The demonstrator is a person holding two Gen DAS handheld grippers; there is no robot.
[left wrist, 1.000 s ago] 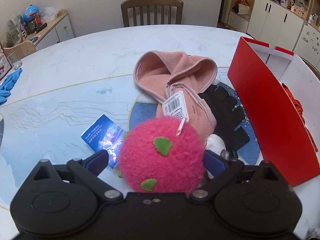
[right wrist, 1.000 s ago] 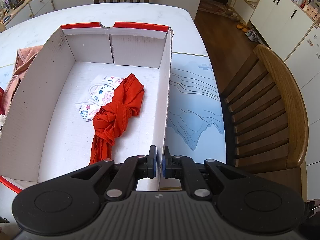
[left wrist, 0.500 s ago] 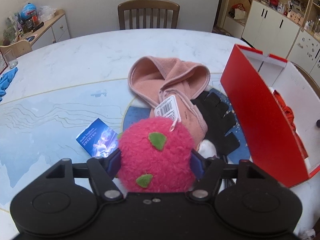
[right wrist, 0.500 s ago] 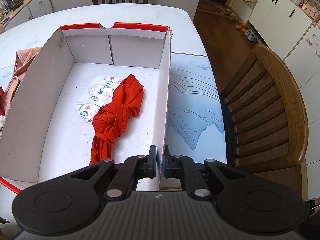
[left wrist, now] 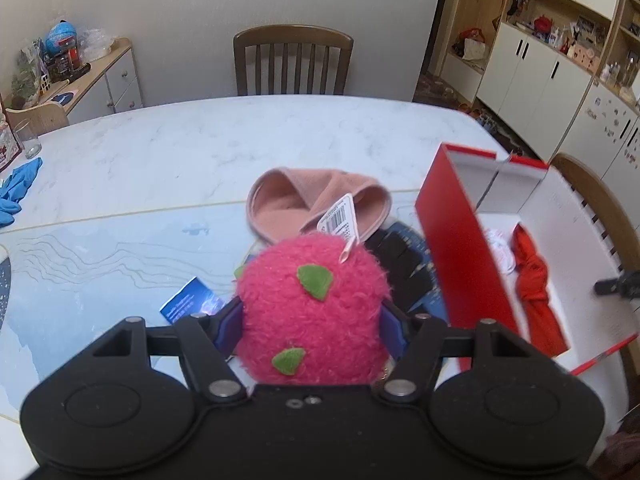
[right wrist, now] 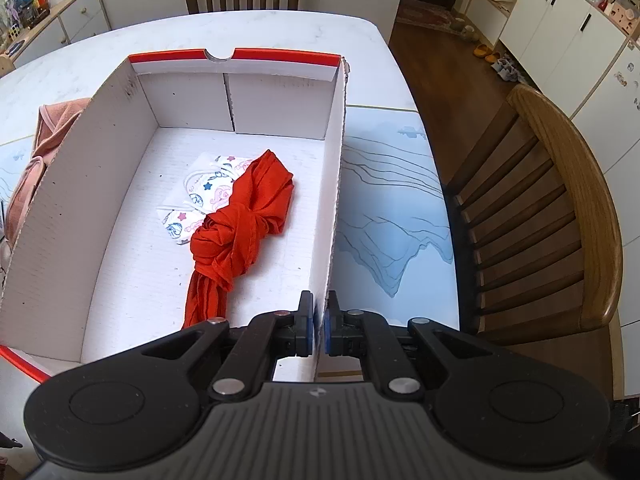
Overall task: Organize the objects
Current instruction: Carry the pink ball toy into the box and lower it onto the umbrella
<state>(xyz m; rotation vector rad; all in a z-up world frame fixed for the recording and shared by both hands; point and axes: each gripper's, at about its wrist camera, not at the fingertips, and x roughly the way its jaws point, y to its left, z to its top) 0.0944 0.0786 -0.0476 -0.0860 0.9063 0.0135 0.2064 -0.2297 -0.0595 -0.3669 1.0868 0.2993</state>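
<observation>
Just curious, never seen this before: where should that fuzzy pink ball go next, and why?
Probably sideways over the open red box and in. The left hand-held gripper already clamps the pink plush ball, the box already holds a red cloth, and the right hand-held gripper pinches its wall.

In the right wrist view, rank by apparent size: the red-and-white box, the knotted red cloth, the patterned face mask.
Largest to smallest:
1. red-and-white box
2. knotted red cloth
3. patterned face mask, though the cloth covers part of it, so its full extent is unsure.
</observation>
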